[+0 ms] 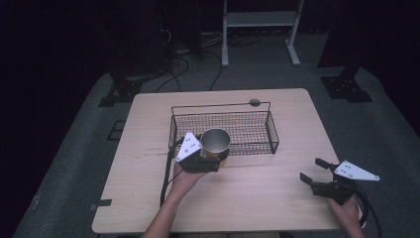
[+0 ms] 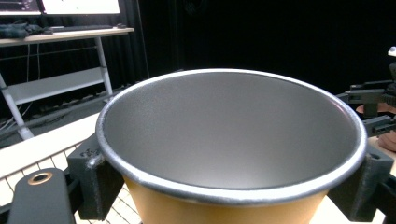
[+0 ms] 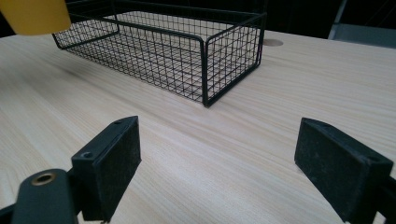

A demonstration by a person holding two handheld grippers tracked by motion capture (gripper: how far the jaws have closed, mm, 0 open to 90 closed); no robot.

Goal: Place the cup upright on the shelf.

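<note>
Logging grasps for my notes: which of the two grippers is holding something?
The left gripper: its fingers clamp an orange cup with a silver inside by the wire basket. The right gripper hangs open and empty above the table.

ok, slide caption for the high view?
Left gripper holds a cup at the basket's near edge; right gripper open.

My left gripper (image 1: 212,157) is black with a white three-cornered plate, and the cup (image 2: 231,140) at the centre of its view is orange outside and dull silver inside. The basket (image 3: 187,51) in the upper left of my right gripper view is black wire mesh. The table (image 3: 140,121) is pale streaked wood.
</note>
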